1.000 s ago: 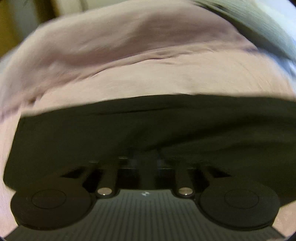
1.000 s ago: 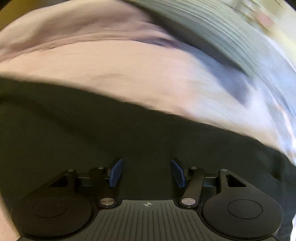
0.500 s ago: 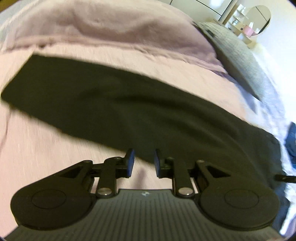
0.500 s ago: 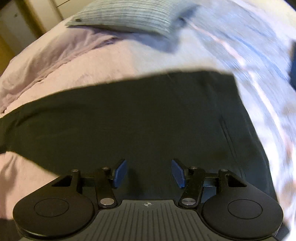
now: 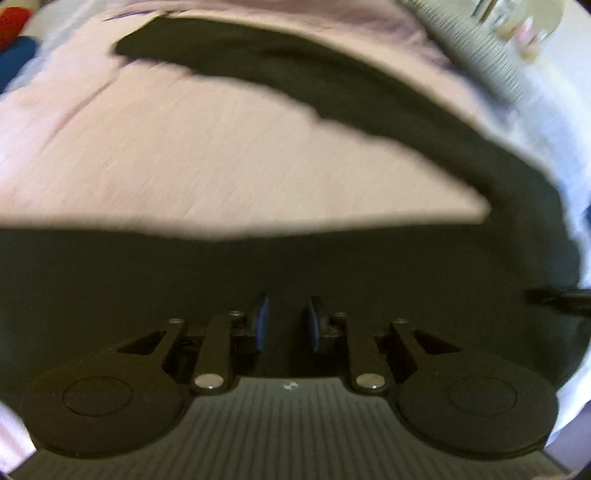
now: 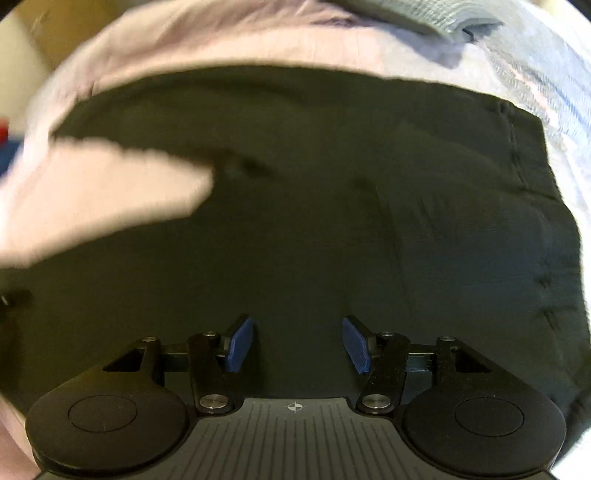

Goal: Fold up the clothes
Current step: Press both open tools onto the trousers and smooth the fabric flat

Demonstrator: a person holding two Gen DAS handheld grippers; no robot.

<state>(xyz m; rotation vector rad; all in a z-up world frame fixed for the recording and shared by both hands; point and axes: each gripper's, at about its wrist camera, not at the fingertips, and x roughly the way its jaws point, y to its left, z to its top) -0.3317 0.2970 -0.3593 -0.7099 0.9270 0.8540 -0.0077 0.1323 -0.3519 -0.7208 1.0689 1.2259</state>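
Black trousers (image 5: 295, 266) lie spread on a pink bed sheet (image 5: 221, 155). In the left wrist view the legs part in a V, with the far leg (image 5: 332, 81) running to the upper left. My left gripper (image 5: 286, 321) hovers low over the near leg, its blue pads (image 5: 260, 325) a small gap apart with nothing between them. In the right wrist view the trousers (image 6: 332, 184) fill the frame, with seams at the right. My right gripper (image 6: 299, 343) stands wide open just above the cloth. The picture is motion-blurred.
A grey striped pillow (image 6: 406, 14) lies at the head of the bed, and a blue-and-white striped blanket (image 6: 535, 74) lies to the right. Red and blue things (image 5: 14, 37) sit at the far left. The right gripper's edge (image 5: 557, 299) shows in the left wrist view.
A second ago dark cloth covered my left fingers; now they show free and slightly apart. Both views have swung across the trousers. The right gripper has stayed open.
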